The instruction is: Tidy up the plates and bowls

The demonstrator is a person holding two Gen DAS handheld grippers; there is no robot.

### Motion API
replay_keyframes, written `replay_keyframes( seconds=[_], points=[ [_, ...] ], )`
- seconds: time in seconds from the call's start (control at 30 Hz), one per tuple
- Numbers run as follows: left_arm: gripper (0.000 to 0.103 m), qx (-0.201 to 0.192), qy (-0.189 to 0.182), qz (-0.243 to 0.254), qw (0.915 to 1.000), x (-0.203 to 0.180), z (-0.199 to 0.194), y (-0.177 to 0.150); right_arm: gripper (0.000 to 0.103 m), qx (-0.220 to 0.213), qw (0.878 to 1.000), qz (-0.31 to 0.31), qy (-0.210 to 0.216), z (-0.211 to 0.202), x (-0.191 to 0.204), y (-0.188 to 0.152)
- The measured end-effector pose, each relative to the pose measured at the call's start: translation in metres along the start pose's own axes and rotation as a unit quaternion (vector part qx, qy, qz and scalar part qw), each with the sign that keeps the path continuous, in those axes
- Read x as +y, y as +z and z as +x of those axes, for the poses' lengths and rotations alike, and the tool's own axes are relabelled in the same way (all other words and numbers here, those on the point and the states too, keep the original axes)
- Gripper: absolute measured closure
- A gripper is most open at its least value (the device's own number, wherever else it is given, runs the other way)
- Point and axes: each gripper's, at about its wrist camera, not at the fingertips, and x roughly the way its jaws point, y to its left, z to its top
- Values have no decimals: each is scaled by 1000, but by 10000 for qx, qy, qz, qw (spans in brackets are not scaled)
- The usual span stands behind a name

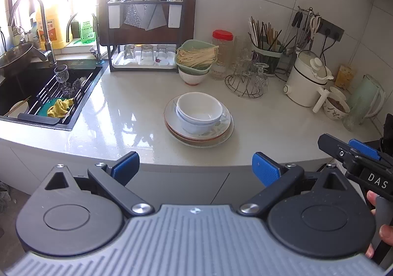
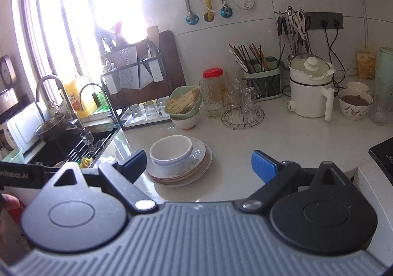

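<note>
Left wrist view: nested white bowls (image 1: pixel 199 110) sit upright, mouths up, on stacked plates (image 1: pixel 222 132) mid-countertop (image 1: pixel 127 114), right of the sink (image 1: pixel 36 94). Round, they show no long axis. Left gripper (image 1: pixel 195 169) and right gripper (image 2: pixel 198 165) hover wide open, empty, before the counter edge.

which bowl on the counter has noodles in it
The green bowl stacked on a white bowl beside the dish rack; the white bowls on the plates look empty.

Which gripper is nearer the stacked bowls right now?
Right, by a little. The right gripper is over the counter edge, its left finger almost beside the stacked bowls. The left gripper hangs back off the counter's front edge.
</note>
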Motion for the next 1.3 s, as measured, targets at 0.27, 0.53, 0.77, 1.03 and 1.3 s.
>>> replay_keyframes(
  seconds=[0.27,0.53,0.77,1.03,1.3],
  points=[
    [3,42,-9,33,10000,-5,-3,-4,10,74,10000,-52,-18,-3,0,-3],
    [3,112,4,-43,9999,-5,-5,-6,10,169,9999,-20,-4,-6,-2,-3],
    [3,89,-11,-42,10000,-7,-4,-5,10,226,9997,32,-12,-2,-2,-2],
    [3,135,-51,-81,9999,-5,-2,-8,10,311,9995,-2,31,-1,-1,-4],
    [3,100,-18,16,9999,-7,-3,-5,10,283,9996,78,34,-2,-4,-4]
  ],
)
